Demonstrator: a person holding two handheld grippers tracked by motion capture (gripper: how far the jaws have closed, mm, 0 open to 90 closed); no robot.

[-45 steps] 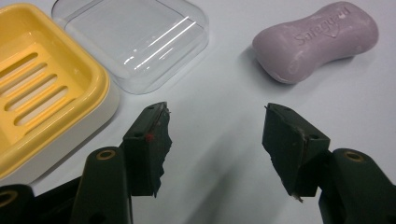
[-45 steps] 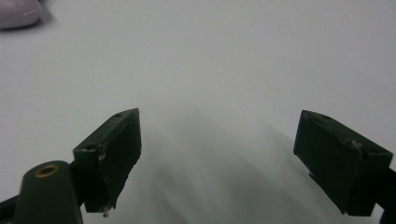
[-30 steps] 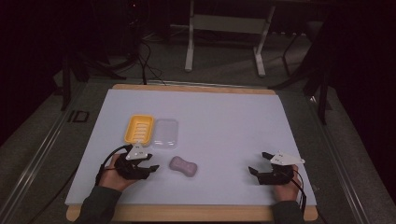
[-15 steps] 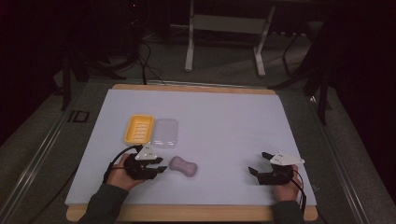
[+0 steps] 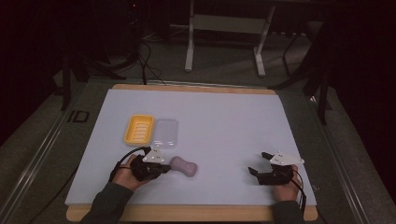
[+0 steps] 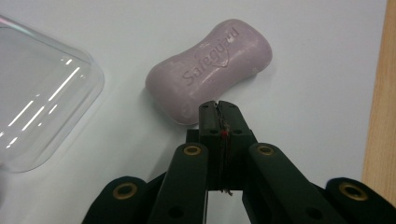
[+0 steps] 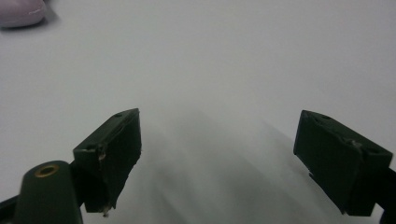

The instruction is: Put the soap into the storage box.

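Left gripper view puts the left hand-held gripper (image 6: 218, 108) lowest in the picture, its jaws pressed together with nothing between them, the tips just short of the near edge of the soap (image 6: 210, 70). I cannot tell whether the tips touch it. Just beyond them the lilac bar lies flat on the desk (image 6: 308, 84), not yet picked up, and the word "Safeguard" is pressed into its top face, part of it smudged by a mark across the letters. Off to the side of the jaws sits the clear lid (image 6: 42, 93), empty and bare of any label.

From the high view, the yellow tray (image 5: 139, 129) lies past the lid, touching it side by side, with ridges but no readable writing. The work looks barely begun to me: the soap rests free on the desk, nothing is in the tray, and the lid is off. Left to do, as I judge it, is opening the jaws, taking the bar, setting it in the tray and perhaps covering it.

Well apart, the right hand-held gripper (image 5: 261, 164) rests near the desk's front edge with jaws spread wide, holding nothing
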